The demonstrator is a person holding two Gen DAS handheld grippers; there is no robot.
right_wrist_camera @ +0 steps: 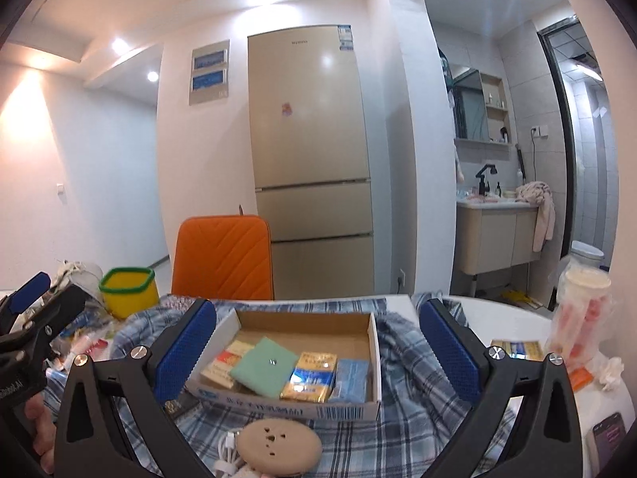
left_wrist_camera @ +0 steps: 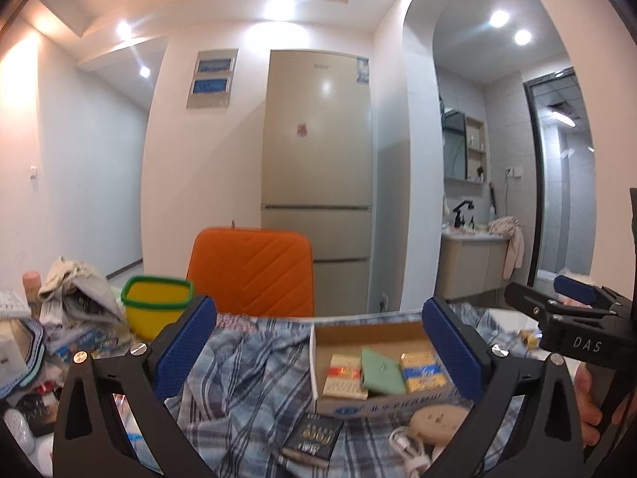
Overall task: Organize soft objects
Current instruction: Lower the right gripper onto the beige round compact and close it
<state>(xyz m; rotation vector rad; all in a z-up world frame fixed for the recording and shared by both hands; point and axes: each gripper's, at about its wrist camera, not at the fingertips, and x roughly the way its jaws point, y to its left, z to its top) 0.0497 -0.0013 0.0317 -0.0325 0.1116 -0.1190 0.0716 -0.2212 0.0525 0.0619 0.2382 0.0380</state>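
Observation:
A blue plaid cloth (left_wrist_camera: 247,374) (right_wrist_camera: 410,362) lies spread over the table. On it stands an open cardboard box (left_wrist_camera: 382,334) (right_wrist_camera: 302,320) that holds several tissue packs and a folded green cloth (left_wrist_camera: 380,370) (right_wrist_camera: 264,366). My left gripper (left_wrist_camera: 318,350) is open and empty, its jaws wide apart above the plaid cloth and the box. My right gripper (right_wrist_camera: 316,350) is open and empty, its jaws either side of the box. The right gripper also shows in the left wrist view (left_wrist_camera: 573,302), and the left gripper in the right wrist view (right_wrist_camera: 36,298).
A yellow bin with a green rim (left_wrist_camera: 157,304) (right_wrist_camera: 127,290) and a heap of clothes (left_wrist_camera: 75,290) stand at the left. A beige round power strip (right_wrist_camera: 276,444) and white cable (left_wrist_camera: 406,448) lie in front. An orange chair back (left_wrist_camera: 253,271), a fridge (right_wrist_camera: 310,159) and a plastic bag with cups (right_wrist_camera: 581,314) are nearby.

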